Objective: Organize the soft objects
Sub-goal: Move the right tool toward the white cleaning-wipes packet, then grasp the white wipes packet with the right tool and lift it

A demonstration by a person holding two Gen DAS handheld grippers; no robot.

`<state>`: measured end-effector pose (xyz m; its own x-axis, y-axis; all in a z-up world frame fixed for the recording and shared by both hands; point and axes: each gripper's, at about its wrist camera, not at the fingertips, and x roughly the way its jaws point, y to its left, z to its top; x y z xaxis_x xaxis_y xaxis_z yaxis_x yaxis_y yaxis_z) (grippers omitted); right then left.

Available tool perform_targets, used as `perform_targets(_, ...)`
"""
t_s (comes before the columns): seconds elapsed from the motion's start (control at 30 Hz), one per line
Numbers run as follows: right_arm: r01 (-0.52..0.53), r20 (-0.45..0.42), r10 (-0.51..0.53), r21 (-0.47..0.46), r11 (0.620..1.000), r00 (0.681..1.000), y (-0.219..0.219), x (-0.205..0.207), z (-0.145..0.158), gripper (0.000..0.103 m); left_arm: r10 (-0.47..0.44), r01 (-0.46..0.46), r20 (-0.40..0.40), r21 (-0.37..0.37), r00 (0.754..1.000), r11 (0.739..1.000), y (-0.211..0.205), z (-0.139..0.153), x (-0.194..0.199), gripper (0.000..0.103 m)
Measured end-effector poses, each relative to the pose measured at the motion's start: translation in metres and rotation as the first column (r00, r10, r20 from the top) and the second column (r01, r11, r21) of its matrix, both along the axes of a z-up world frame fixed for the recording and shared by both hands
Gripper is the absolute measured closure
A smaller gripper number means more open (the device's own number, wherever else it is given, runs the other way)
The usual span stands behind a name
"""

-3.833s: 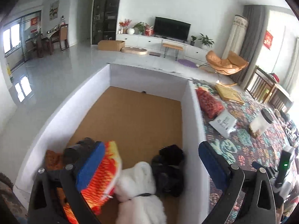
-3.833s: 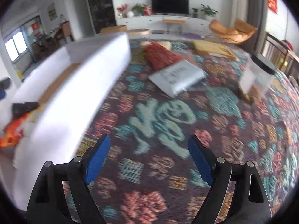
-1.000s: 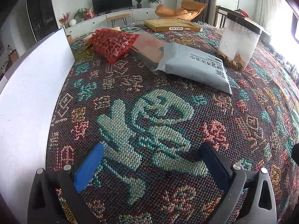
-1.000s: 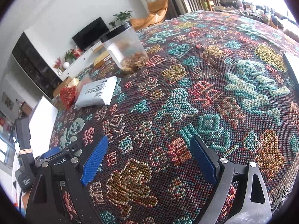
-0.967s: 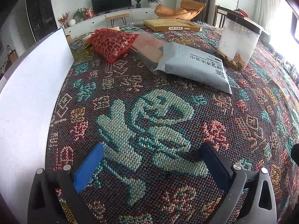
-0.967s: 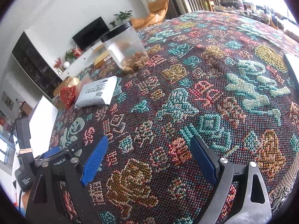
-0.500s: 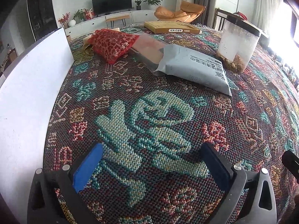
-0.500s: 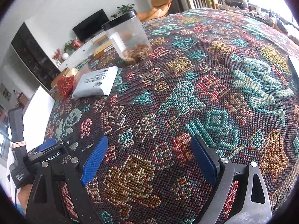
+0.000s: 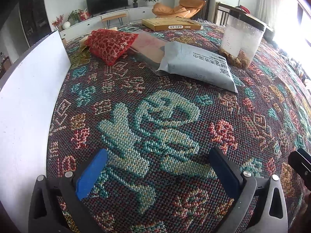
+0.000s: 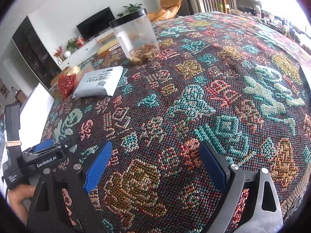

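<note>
A red mesh pouch (image 9: 109, 44) lies on the patterned tablecloth (image 9: 155, 120) at the far left, beside a grey pack of wet wipes (image 9: 196, 66). Both also show in the right wrist view, the pouch (image 10: 66, 85) and the pack (image 10: 99, 83). The white wall of the storage box (image 9: 29, 97) stands along the left edge; its inside is hidden. My left gripper (image 9: 157, 172) is open and empty, low over the cloth. My right gripper (image 10: 153, 167) is open and empty, to the right of the left gripper, whose body shows in its view (image 10: 46, 155).
A clear jar with a black lid (image 9: 241, 40) stands at the far right of the items. A flat yellow box (image 9: 171, 24) lies at the far table edge. A pink flat packet (image 9: 149, 46) lies under the wipes pack.
Since 3.8 s ago my left gripper came out of the white box, leaving the soft items inside, and now hovers over the cloth. Both grippers stayed open and barely moved in the last second.
</note>
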<state>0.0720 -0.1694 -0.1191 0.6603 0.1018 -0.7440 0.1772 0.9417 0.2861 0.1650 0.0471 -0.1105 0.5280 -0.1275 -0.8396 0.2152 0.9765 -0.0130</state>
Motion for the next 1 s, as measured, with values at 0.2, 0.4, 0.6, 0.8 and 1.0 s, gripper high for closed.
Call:
perform_targets(0.2,-0.350,-0.020,0.349,-0.048,0.935,0.937,0.022,0.047,0.024,0.008,-0.025,0.025,0.033,-0.021,0.999,0.999,0.012,0.000,-0.011,0.000)
perform_targets(0.4,-0.674,-0.171,0.665,-0.359,0.645,0.727,0.096,0.149,0.043,0.008,-0.017,0.017,0.040,-0.014,0.999,1.000,0.011,-0.001,-0.011,0.000)
perform_targets(0.6,-0.782,-0.356,0.697,-0.339,0.524,0.622,0.136,0.229,0.014,0.008,-0.015,0.016,0.042,-0.019,0.999,1.000,0.010,-0.001,-0.011,0.000)
perform_targets(0.8,-0.722,-0.360,0.635,-0.204,0.661,0.683,0.114,0.228,0.004,0.018,-0.015,0.015,0.043,-0.021,0.999,1.000,0.011,-0.001,-0.011,0.000)
perform_targets(1.0,-0.601,-0.274,0.564,-0.073,0.796,0.779,0.059,0.126,0.012,0.025,-0.014,0.015,0.043,-0.018,0.999,1.000,0.011,-0.001,-0.011,0.000)
